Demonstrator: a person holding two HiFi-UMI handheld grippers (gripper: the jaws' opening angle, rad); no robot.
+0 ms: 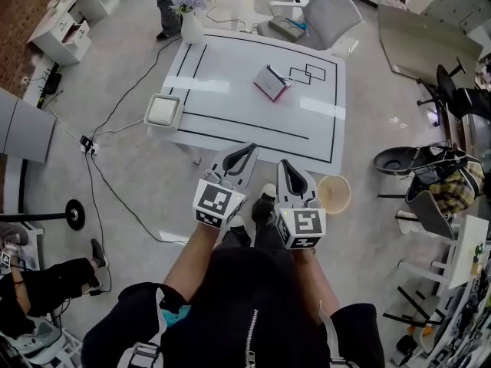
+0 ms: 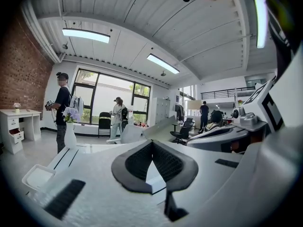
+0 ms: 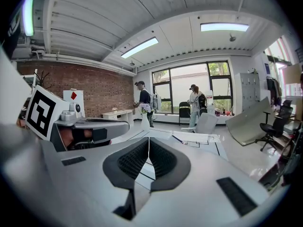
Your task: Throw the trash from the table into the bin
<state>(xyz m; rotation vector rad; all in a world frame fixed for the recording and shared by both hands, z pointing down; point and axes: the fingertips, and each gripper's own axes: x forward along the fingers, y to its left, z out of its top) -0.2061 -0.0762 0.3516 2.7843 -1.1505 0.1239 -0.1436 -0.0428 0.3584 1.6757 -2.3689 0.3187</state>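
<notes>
The trash is a small white and pink folded packet (image 1: 272, 81) lying near the middle of the white table (image 1: 230, 60), which is marked with black lines. A round beige bin (image 1: 334, 194) stands on the floor by the table's near right corner. Both grippers are held side by side in front of the person, short of the table's near edge. My left gripper (image 1: 247, 152) is shut with nothing between its pads (image 2: 152, 143). My right gripper (image 1: 288, 165) is shut and empty too (image 3: 148, 140), just left of the bin.
A white vase of purple flowers (image 1: 190, 18) stands at the table's far left corner and a white square tray (image 1: 163, 112) at its left edge. A grey chair (image 1: 322, 14) stands behind the table. Cables (image 1: 115, 190) run across the floor at left; black office chairs (image 1: 430, 167) crowd the right.
</notes>
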